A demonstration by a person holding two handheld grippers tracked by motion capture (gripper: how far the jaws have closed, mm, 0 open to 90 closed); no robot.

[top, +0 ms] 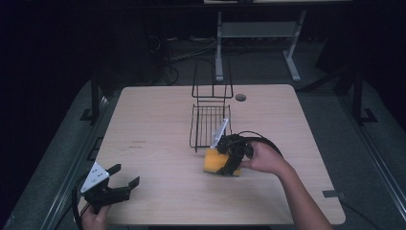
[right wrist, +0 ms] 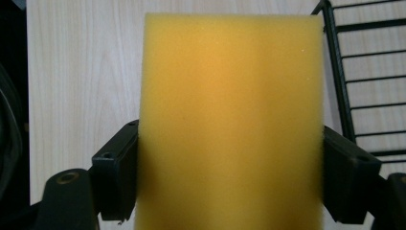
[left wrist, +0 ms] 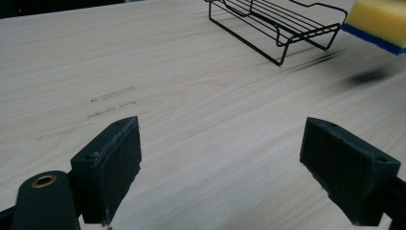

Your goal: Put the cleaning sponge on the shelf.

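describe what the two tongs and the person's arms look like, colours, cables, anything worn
Both tongs are black, each with two blocky jaws. The left tongs carry a grey three-cornered plate and a black cable. The right tongs have the same kind of plate and a looping black cable. The person's right forearm is bare, with no sleeve in sight.

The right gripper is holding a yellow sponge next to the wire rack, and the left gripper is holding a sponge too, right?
Not quite. The left gripper holds nothing: the left gripper view shows its jaws wide apart over bare table. The right gripper does hold the yellow sponge beside the wire rack.

High view overhead, gripper views close, sharing rack (top: 210, 125)
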